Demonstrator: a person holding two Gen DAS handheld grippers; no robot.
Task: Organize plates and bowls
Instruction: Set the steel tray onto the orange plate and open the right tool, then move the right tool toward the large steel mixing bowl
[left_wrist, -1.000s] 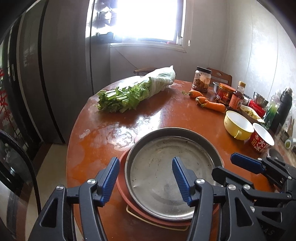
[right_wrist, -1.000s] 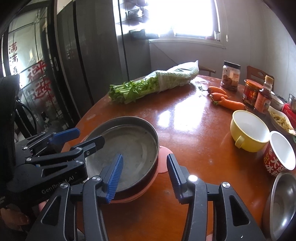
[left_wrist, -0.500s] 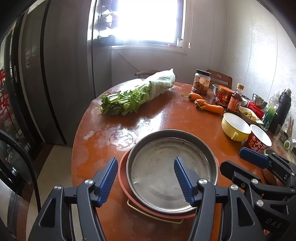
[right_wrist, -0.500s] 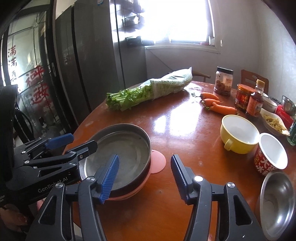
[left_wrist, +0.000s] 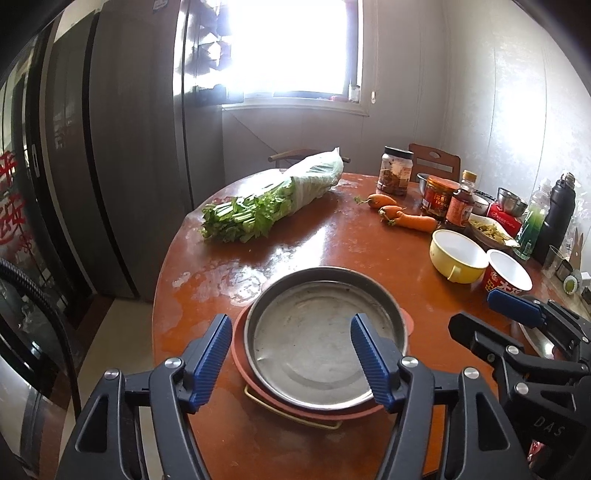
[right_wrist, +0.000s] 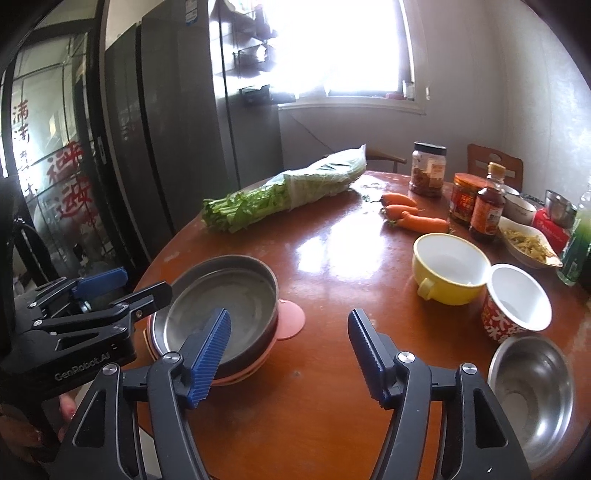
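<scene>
**Metal Pan Set on Pink Plate as Both Claws Let Go**

While sunlight glares off the round wooden table (left_wrist: 332, 236), the stacking job sits at its near edge: a wide steel pan (left_wrist: 321, 339) resting inside a pink plate (right_wrist: 291, 319), with a thin wire stand peeking out beneath. The pan looks stiff, light and slick; its upright rim is the likely place to pinch, one pad inside and one outside, since the flat bottom offers nothing to grasp.

The left gripper (left_wrist: 288, 360) hangs over the pan's near rim, jaws opening, pads clear of the metal. The right gripper (right_wrist: 290, 354) is also opening, with only bare tabletop between its fingers.

Further right wait the smaller pieces: a yellow handled bowl (right_wrist: 450, 269), probably ceramic and so chippable, best taken by its rim; a red paper cup (right_wrist: 517, 304), soft enough to crush; and a small steel bowl (right_wrist: 532, 391), smooth and apt to slide, at the table's edge.
</scene>
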